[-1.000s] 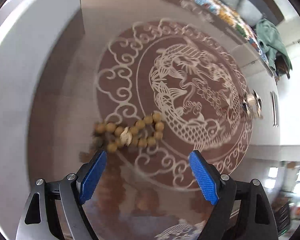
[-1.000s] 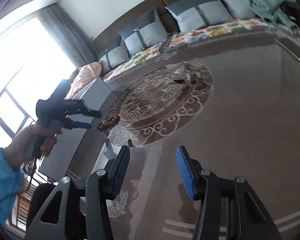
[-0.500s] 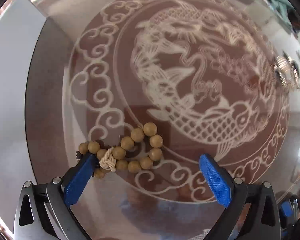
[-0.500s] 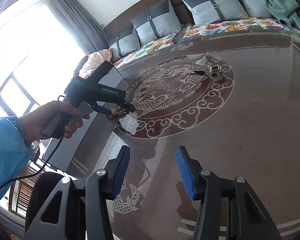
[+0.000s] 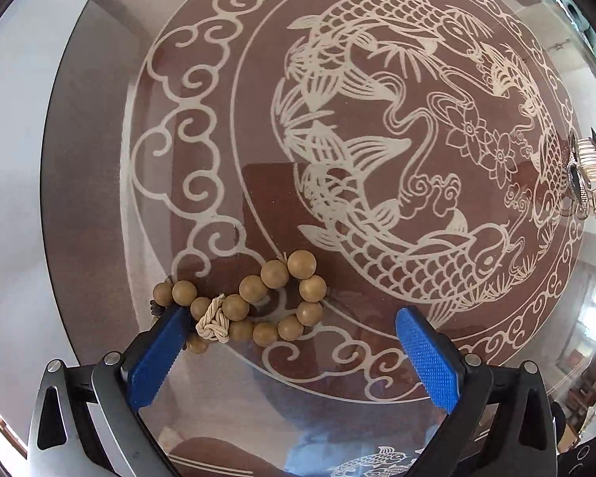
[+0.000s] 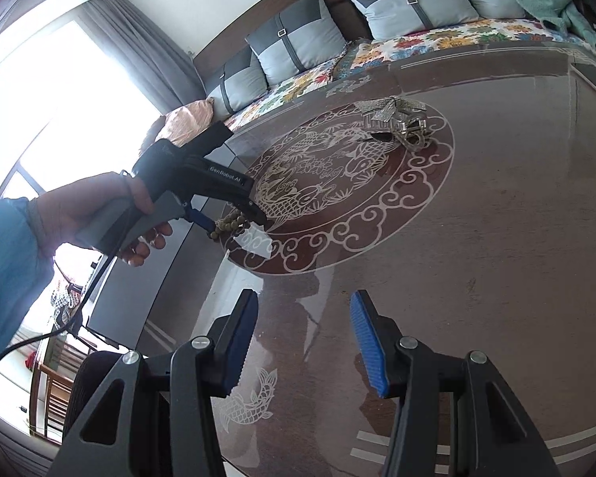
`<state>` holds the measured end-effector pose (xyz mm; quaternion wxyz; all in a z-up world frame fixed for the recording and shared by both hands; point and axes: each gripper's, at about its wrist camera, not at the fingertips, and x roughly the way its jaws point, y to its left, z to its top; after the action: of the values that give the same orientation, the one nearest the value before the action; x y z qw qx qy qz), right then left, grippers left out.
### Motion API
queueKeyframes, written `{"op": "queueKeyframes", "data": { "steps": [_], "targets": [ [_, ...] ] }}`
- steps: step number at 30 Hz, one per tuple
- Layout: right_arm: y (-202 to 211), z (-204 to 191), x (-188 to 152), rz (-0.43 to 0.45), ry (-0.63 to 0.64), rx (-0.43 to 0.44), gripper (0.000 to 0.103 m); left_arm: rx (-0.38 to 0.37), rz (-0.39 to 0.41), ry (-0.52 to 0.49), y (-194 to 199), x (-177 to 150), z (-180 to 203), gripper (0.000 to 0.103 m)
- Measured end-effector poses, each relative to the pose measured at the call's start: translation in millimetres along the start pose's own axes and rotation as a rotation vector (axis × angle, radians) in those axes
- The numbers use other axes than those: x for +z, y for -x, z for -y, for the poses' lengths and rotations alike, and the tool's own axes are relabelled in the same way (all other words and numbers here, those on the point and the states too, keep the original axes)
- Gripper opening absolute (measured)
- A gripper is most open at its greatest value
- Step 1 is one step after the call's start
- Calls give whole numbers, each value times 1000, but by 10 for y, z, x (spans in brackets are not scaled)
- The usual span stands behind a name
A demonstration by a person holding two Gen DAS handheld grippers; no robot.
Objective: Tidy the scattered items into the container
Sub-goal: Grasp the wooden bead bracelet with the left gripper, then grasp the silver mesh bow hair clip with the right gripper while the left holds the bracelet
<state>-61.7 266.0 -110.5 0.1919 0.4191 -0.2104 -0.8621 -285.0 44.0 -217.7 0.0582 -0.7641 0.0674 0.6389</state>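
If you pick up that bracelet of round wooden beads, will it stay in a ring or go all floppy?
Probably floppy: the bead bracelet already lies in a bent, folded loop on the glass table, so it would likely dangle. Its beads look smooth and round, so they might slip or roll against the open left gripper. The knot may be easier to catch.

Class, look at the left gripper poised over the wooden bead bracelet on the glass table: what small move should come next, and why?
Probably close the left gripper on the bead bracelet. Its fingers stand wide open at table level, having just opened, and most of the beads lie between them, one blue pad already beside the knot.
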Motion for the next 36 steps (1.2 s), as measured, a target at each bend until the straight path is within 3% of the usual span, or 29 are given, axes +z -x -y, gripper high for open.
{"op": "queueKeyframes", "data": {
  "steps": [9, 12, 14, 16, 19, 20, 24, 29, 36],
  "targets": [
    [-78, -22, -22, -39, 3, 16, 50, 11, 103, -44, -14, -251, 45, 103],
    [-84, -12, -25, -40, -1, 19, 50, 11, 169, -66, 70, -375, 118, 81],
    [-89, -5, -24, -40, -6, 22, 50, 2, 202, -72, 131, -466, 140, 44],
    [-96, 2, -25, -40, -8, 23, 50, -8, 221, -80, 138, -565, 154, 42],
    [-107, 10, -28, -42, -7, 17, 50, -32, 264, -82, 139, -712, 170, 24],
    [-107, 18, -29, -42, -8, 13, 50, -79, 289, -70, 156, -783, 157, 22],
    [-98, 73, -22, -34, -22, -2, 50, -152, 350, -77, 197, -1067, 167, 22],
    [-75, 179, -5, -20, -63, 0, 50, -259, 381, -85, 251, -1399, 158, 22],
    [-5, 435, 221, 43, -139, -13, 50, -351, 452, -76, 436, -1407, -27, 22]
  ]
}}
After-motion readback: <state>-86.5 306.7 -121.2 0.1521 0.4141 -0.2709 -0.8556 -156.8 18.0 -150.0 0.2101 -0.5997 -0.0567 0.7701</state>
